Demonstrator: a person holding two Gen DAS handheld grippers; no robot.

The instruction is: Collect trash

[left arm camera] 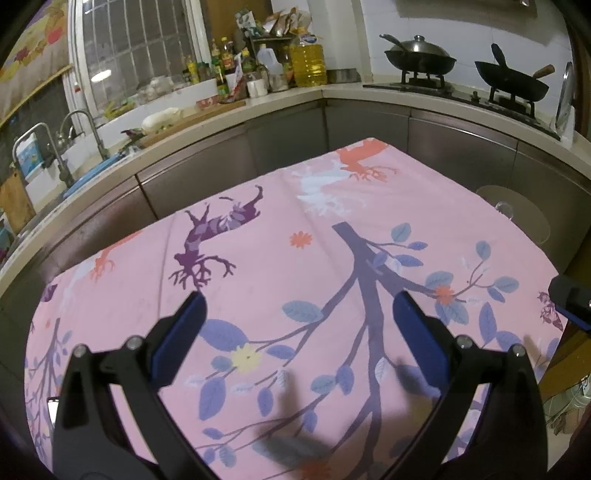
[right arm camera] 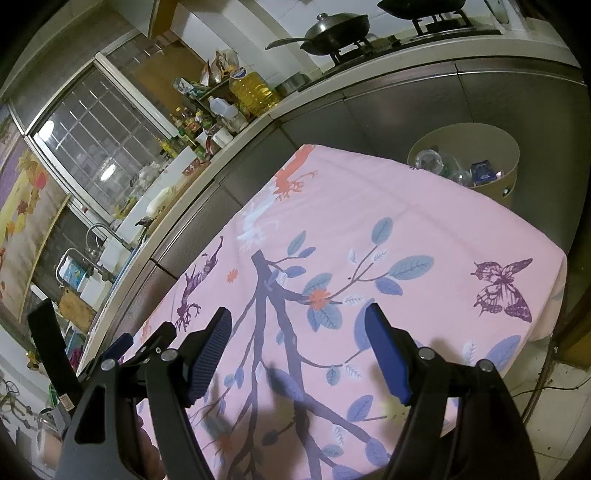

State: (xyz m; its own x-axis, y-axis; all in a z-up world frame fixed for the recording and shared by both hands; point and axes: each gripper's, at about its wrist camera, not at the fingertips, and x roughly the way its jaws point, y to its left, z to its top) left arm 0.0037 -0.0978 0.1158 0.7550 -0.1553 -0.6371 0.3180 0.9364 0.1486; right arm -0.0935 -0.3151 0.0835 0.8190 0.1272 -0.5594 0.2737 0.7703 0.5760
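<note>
My right gripper (right arm camera: 299, 354) hangs with jaws wide and empty over the pink floral-print tablecloth (right arm camera: 424, 229); my left gripper (left arm camera: 297, 332) gapes empty too. No trash shows on the table. The round beige bin (right arm camera: 511, 173), bottles inside, stands beyond its far right corner, nearer my right hand.

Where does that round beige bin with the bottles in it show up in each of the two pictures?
Left wrist view: the bin peeks out at the right, beyond the pink tablecloth's far right edge; little of its contents shows.
Right wrist view: the bin stands upper right, beyond the cloth's far edge, bottles visible inside.
Shared landmark: the lidded wok on the stove.
</note>
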